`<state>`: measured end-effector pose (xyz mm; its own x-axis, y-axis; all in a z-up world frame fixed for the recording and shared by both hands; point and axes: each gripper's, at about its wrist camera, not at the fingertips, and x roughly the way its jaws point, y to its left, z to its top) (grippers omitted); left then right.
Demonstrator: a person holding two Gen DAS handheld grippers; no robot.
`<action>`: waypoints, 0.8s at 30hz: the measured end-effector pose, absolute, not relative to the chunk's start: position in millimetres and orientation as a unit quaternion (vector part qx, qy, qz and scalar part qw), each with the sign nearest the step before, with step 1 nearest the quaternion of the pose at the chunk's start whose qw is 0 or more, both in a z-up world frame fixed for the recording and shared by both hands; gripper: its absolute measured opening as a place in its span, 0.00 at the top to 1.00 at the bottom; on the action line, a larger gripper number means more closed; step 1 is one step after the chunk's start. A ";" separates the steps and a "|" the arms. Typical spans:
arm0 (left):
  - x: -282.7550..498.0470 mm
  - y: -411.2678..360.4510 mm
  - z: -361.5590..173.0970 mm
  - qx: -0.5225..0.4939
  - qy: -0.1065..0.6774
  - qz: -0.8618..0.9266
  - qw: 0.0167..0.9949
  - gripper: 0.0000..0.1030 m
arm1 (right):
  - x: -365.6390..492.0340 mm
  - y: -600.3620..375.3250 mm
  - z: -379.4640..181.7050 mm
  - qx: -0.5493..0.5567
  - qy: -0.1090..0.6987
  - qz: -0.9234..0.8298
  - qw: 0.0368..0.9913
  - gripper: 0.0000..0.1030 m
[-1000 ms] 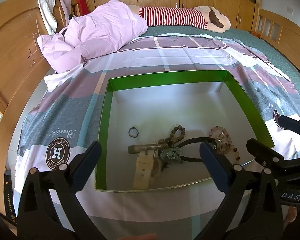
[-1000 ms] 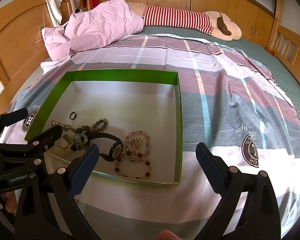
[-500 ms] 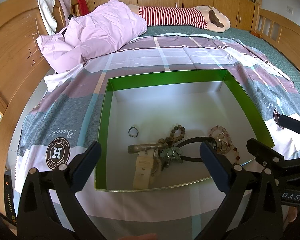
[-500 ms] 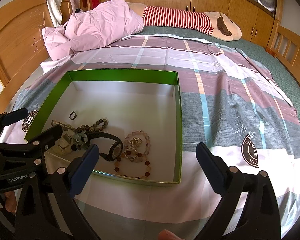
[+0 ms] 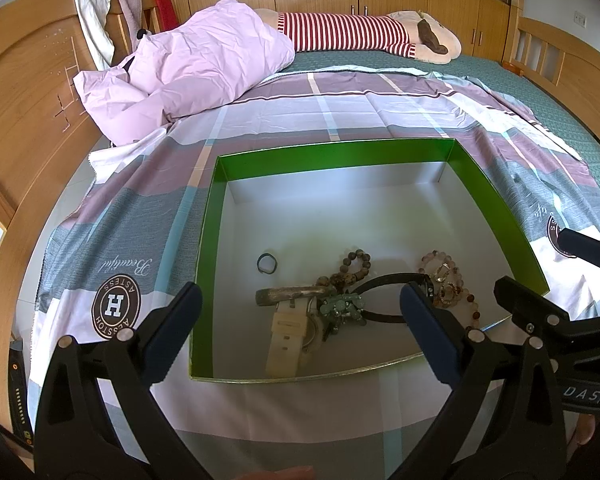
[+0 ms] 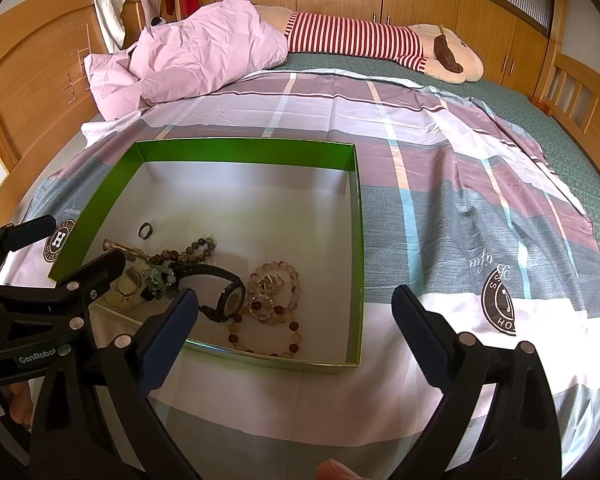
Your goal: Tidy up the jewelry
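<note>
Box (image 5: pixel 332 158): shallow, square, green walls, white floor; stood on a plaid bedsheet (image 6: pixel 440 184) near the bed's near edge. All jewelry lay in its near half, far half bare.

Ring (image 5: pixel 267 263): small, dark, alone, left of the heap.

Brown bead bracelet (image 5: pixel 350 268): mottled round beads, looped, touching the heap's far side.

White watch (image 5: pixel 286 334): cream strap running toward the near wall, under a grey metal bangle (image 5: pixel 290 295).

Green brooch (image 5: pixel 342 307): pale stones, resting on the tangle.

Black watch (image 6: pixel 230 300): round face tilted up, strap arched to the left.

Pink bead necklace (image 6: pixel 276 312): translucent pink and red beads, right of the black watch, with gold pieces (image 6: pixel 270 282) lying on it.

Left gripper (image 5: pixel 300 328): fingers spread wide, empty, held above the box's near wall.

Right gripper (image 6: pixel 294 330): spread wide, empty, over the box's near right corner.

Pink pillow (image 6: pixel 196 52) and striped plush toy (image 6: pixel 380 44): at the far end of the bed.
</note>
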<state>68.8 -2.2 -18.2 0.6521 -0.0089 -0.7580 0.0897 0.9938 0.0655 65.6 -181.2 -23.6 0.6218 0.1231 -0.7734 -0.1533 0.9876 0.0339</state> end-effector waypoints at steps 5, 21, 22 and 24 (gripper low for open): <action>68.9 -2.3 -18.2 0.049 0.416 -0.027 0.908 0.05 | 65.5 -180.6 -23.6 -0.018 0.428 0.076 0.900 0.08; 67.2 0.5 -19.7 0.055 0.412 -0.023 0.909 0.05 | 65.1 -180.9 -23.6 -0.019 0.428 0.077 0.900 0.08; 67.3 0.2 -19.2 0.056 0.411 -0.024 0.909 0.05 | 65.1 -180.8 -23.6 -0.019 0.428 0.077 0.900 0.08; 66.9 1.3 -19.3 0.056 0.412 -0.024 0.909 0.05 | 65.1 -180.7 -23.6 -0.018 0.428 0.077 0.900 0.08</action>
<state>66.9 1.3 -19.3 0.6599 0.0036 -0.7513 0.0894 0.9925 0.0833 65.1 -180.7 -23.6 0.6221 0.1228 -0.7732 -0.1540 0.9875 0.0329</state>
